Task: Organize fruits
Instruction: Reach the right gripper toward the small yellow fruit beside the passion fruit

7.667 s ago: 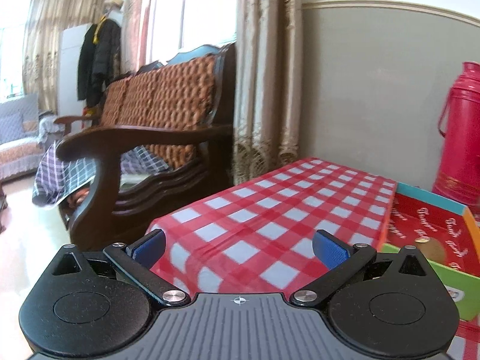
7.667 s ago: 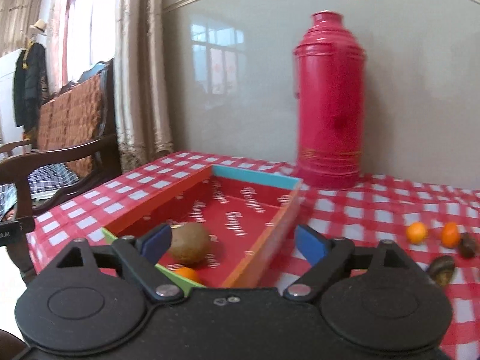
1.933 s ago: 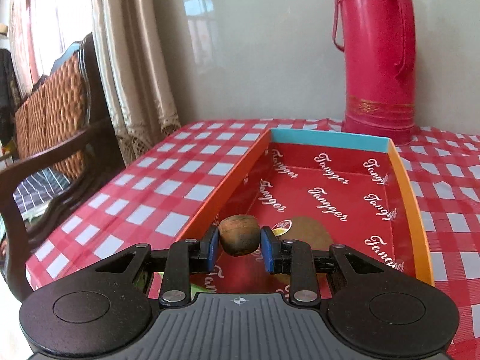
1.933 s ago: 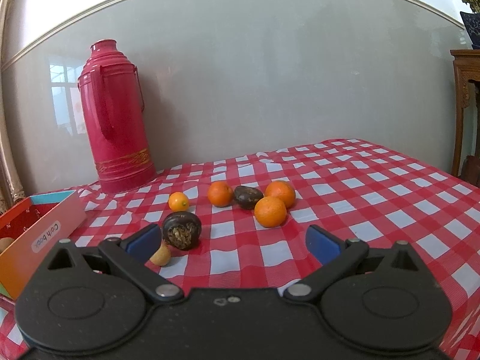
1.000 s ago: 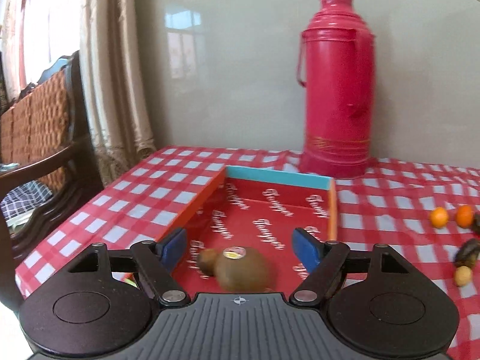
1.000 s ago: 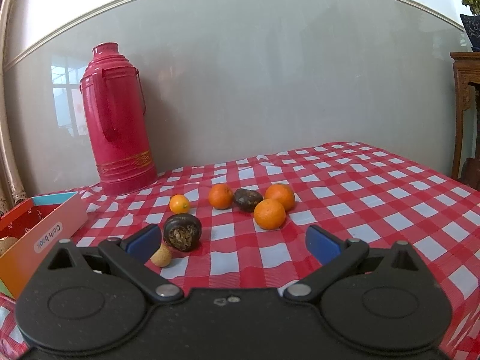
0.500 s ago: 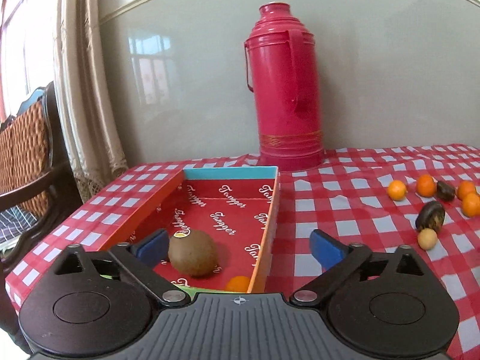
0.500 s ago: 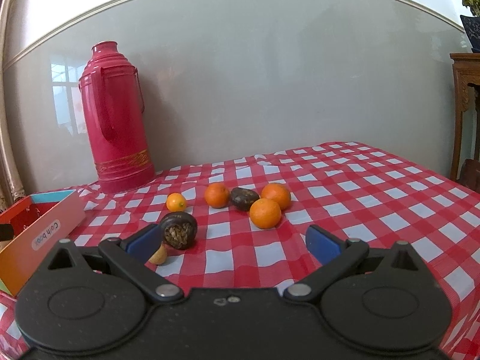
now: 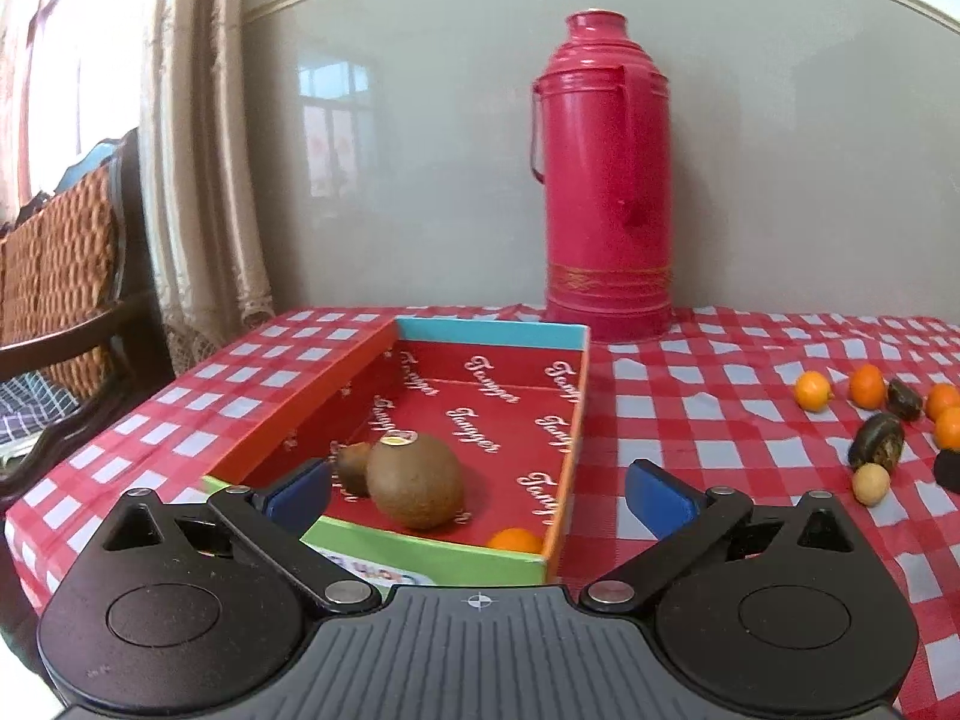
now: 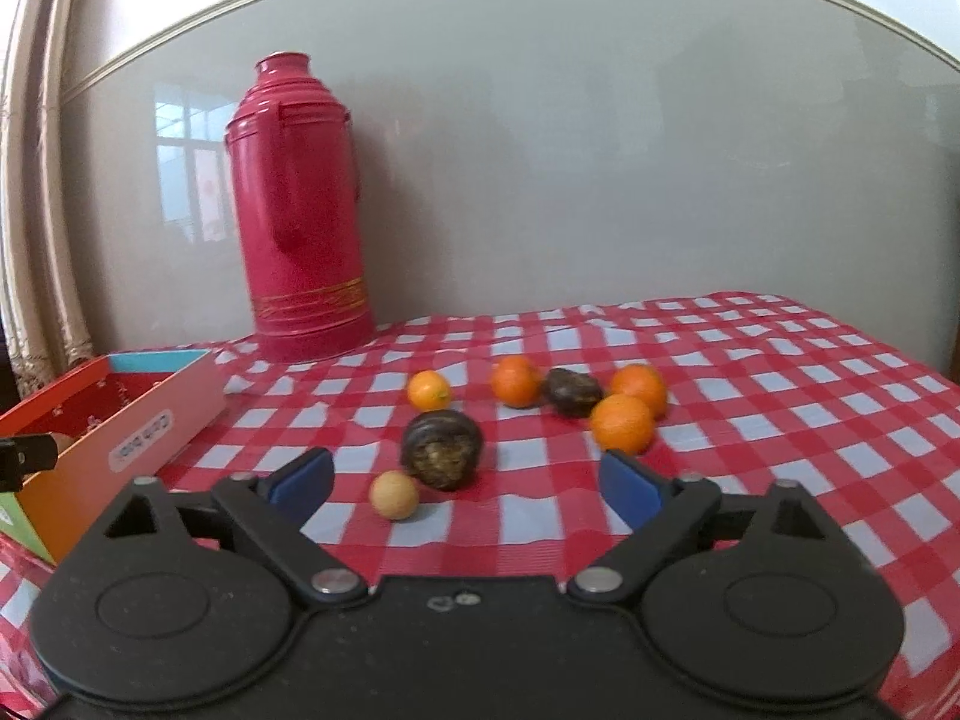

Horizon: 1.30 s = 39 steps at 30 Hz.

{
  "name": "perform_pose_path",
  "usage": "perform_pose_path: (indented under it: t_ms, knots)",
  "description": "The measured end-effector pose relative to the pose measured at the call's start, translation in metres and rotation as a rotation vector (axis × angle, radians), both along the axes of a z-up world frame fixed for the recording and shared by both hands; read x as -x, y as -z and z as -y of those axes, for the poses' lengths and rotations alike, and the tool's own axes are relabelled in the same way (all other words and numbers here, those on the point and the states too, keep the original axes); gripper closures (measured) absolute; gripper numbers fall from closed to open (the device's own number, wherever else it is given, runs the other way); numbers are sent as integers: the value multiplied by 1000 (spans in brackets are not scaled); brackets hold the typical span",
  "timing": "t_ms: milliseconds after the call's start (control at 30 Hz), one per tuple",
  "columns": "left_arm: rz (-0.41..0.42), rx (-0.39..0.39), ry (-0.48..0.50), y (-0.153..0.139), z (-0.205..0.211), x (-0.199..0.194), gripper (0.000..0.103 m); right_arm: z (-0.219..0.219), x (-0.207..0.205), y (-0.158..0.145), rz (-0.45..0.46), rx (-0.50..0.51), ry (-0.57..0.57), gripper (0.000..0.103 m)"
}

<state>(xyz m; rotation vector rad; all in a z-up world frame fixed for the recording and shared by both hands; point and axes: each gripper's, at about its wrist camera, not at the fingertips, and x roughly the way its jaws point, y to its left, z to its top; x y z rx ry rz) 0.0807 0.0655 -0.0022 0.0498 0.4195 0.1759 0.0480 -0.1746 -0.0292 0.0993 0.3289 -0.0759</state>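
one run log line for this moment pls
left gripper: open, empty | right gripper: closing, nothing gripped | box: two kiwis, one orange | tablecloth: seven fruits loose

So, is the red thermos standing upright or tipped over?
Upright. The red thermos stands on its base on the checked tablecloth, cap at top.
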Motion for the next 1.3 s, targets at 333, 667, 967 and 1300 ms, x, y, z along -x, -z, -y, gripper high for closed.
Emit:
perform_pose_path:
  t_ms: [333, 667, 967, 1300]
  knots:
    - [21, 29, -92, -2, -36, 7, 0, -18, -20, 4, -58, -10, -51, 43]
    - [30, 53, -208, 0, -77, 13, 0, -29, -40, 9, -126, -6, -61, 54]
    - [38, 58, -284, 1, -106, 21, 0, -33, -55, 14, -180, -4, -39, 60]
    - [33, 77, -343, 4, -133, 28, 0, -33, -69, 16, -204, 4, -11, 63]
